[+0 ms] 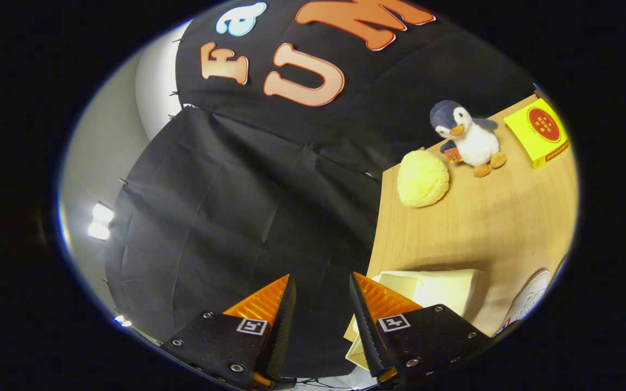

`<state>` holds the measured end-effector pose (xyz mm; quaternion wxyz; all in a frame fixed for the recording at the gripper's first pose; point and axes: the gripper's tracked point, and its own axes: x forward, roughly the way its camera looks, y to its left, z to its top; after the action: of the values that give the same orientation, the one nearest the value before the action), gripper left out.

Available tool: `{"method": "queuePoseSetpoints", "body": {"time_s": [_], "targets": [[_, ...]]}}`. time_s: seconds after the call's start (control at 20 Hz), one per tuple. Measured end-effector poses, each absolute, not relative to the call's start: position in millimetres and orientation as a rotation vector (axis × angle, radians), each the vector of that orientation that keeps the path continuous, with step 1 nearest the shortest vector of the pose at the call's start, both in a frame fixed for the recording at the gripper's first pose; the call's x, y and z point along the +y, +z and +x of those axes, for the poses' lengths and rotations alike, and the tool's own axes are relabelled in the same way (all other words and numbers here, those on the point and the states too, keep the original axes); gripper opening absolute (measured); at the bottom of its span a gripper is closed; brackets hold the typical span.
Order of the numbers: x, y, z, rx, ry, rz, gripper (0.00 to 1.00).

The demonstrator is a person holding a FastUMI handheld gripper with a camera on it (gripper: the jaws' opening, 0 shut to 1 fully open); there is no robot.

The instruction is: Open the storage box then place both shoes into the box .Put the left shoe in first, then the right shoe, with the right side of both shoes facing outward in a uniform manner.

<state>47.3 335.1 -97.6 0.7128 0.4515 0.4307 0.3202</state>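
- While the tool (pixel 321 288) hangs with fingers apart on nothing, the cream storage box (pixel 438 290) sits on the worktop (pixel 487 228) just beyond one finger.
- A white shoe (pixel 530 298) lies beside the box.
- A plush penguin (pixel 468 136) stands farther back.

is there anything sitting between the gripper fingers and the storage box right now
Nothing visible does. The gripper is open with an empty gap, and the cream storage box lies just past one finger on the wooden table. The penguin toy stands well beyond.

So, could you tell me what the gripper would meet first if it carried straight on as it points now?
Probably the black cloth wall: the gripper, jaws open and empty, aims past the table edge, though depth is unclear.
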Motion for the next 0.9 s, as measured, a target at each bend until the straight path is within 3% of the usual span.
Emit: {"method": "queuePoseSetpoints", "body": {"time_s": [0.45,0.9], "targets": [[249,-153,53,0.998,0.593,0.874,0.59],[178,-251,-59,1.211,0.556,0.548,0.6]]}}
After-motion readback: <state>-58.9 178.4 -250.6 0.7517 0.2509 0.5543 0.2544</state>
